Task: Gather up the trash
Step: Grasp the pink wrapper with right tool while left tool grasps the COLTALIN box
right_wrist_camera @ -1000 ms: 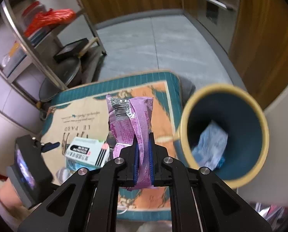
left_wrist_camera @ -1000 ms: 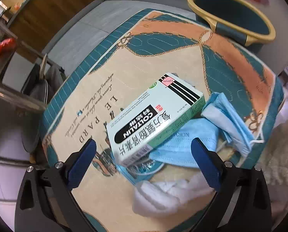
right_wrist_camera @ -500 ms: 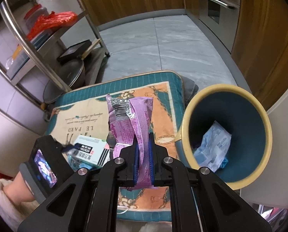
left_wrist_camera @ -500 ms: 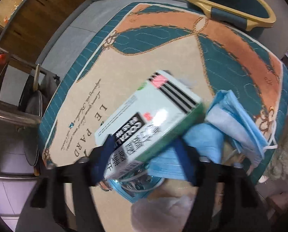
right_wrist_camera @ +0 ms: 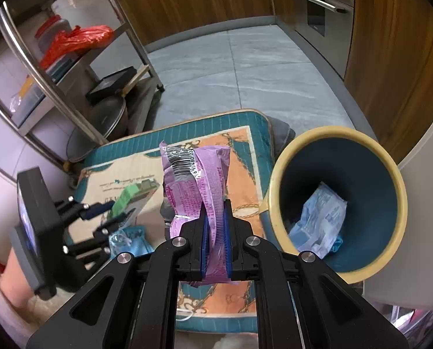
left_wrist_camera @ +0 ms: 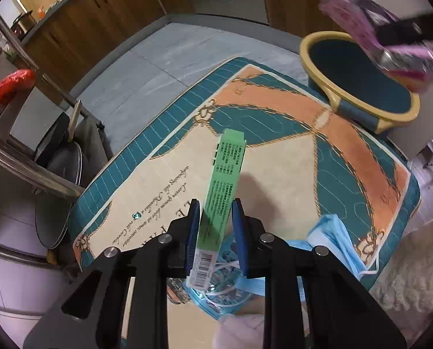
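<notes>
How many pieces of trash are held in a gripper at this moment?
2: the green medicine box in the left gripper, and the purple wrapper in the right gripper.

The bin [right_wrist_camera: 337, 200] stands open-mouthed at the mat's [left_wrist_camera: 280, 157] far right corner, only a crumpled blue wrapper [right_wrist_camera: 321, 221] low inside it. The purple wrapper [right_wrist_camera: 199, 186] in the right gripper [right_wrist_camera: 215, 232] hangs just beside the rim. Between bin and left gripper [left_wrist_camera: 215, 226] the mat lies bare. Blue face masks [left_wrist_camera: 332, 244] crowd its near right corner. The steel rack [right_wrist_camera: 71, 87] closes the left side.
</notes>
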Tool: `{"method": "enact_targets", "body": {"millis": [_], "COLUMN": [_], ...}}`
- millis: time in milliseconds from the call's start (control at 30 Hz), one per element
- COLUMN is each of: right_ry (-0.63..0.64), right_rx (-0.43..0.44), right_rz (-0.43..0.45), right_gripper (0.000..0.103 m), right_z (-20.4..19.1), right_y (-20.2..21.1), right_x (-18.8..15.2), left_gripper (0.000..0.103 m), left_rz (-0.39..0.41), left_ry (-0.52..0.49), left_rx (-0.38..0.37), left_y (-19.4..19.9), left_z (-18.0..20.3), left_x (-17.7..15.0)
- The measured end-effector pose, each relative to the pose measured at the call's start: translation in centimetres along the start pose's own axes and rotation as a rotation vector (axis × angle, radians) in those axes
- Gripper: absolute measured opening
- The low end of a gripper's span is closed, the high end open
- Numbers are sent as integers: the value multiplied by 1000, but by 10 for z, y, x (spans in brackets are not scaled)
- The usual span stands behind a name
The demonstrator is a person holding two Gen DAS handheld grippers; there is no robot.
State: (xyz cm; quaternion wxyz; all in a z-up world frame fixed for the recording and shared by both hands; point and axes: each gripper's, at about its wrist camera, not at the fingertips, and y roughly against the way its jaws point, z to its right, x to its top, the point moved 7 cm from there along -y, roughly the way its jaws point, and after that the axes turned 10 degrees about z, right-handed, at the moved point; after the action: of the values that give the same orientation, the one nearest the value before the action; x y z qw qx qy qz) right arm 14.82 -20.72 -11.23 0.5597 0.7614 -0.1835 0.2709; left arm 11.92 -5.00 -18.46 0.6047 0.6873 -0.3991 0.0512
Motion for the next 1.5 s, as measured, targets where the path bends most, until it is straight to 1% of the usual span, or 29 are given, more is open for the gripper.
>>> {"method": "enact_targets", "body": {"millis": [67,167,267,333,367,400,433,467,500,533,600,633,667,700,733,767,800,833,900,1000,1100,1133,1233,1367,1500], "right_ry": [3,7,3,-3,-6,-7,-9,-11,-13,-16,-20,-21,-21,-21,-20,-20,-20,-20,-21,-18,-28,-31,-38,-33,-37], "right_rx": [-1,1,1,0,-3,-5,-7,-8,-9,-7,-7,-6,-6,-6,-7,-8,-9,-11,-11,-8,-4,-2,8,12,9], "right_rz": [-3,-9,-14,-18,-21,-23,-24,-25,-26,-26,-25,-24,-24,-26,-28,-30,-33,-34,-35,-34,-37,-37,-36,-34,-39], "right_gripper": [10,10,10,10,10,10,10,10,10,10,10,10,10,10,10,10,10,10,10,10,10,10,10,10,10], "right_z": [1,1,2,4,5,6,6,6,6,6,6,6,6,6,6,7,7,7,7,7,9,9,9,9,11], "right_y": [-1,-3,-5,-7,-9,-11,-12,-13,-15,-16,-18,-19,-19,-20,-21,-21,-22,-22,-21,-21,-21,-20,-19,-17,-18], "right_x": [0,-1,1,2,3,4,5,6,7,8,9,10,10,10,10,10,10,10,9,8,7,7,6,6,6], "left_gripper": [23,23,23,24,25,29,37,42,49,53,58,64,68,74,74,75,73,73,73,74,84,85,87,88,95], "left_rz": [-14,-28,-32,-34,-27,-18,-8,10,30,55,94,106,114,104,90,57,31,8,-27,-32,-43,-46,-69,-97,-110], "left_ry": [5,44,88,110,114,121,138,156,163,162,157,146,129,87,44,-53,-123,-155,-145,-100,-17,-3,15,17,26], "left_rx": [-4,-23,-78,-122,-122,-119,-130,-133,-133,-137,-169,-192,-213,-230,-236,-227,-210,-200,-204,-190,-220,-224,-226,-247,-256], "left_y": [-4,-10,-16,-20,-21,-22,-22,-20,-17,-13,-6,-4,-1,-1,-3,-10,-16,-22,-31,-40,-50,-52,-63,-76,-86], "left_z": [-9,-24,-36,-36,-36,-36,-35,-36,-35,-33,-27,-20,-13,3,16,36,48,54,57,46,37,34,30,33,35], "left_x": [4,9,13,13,14,16,19,23,28,33,42,45,46,44,39,29,21,14,7,5,3,1,-5,-9,-11]}}
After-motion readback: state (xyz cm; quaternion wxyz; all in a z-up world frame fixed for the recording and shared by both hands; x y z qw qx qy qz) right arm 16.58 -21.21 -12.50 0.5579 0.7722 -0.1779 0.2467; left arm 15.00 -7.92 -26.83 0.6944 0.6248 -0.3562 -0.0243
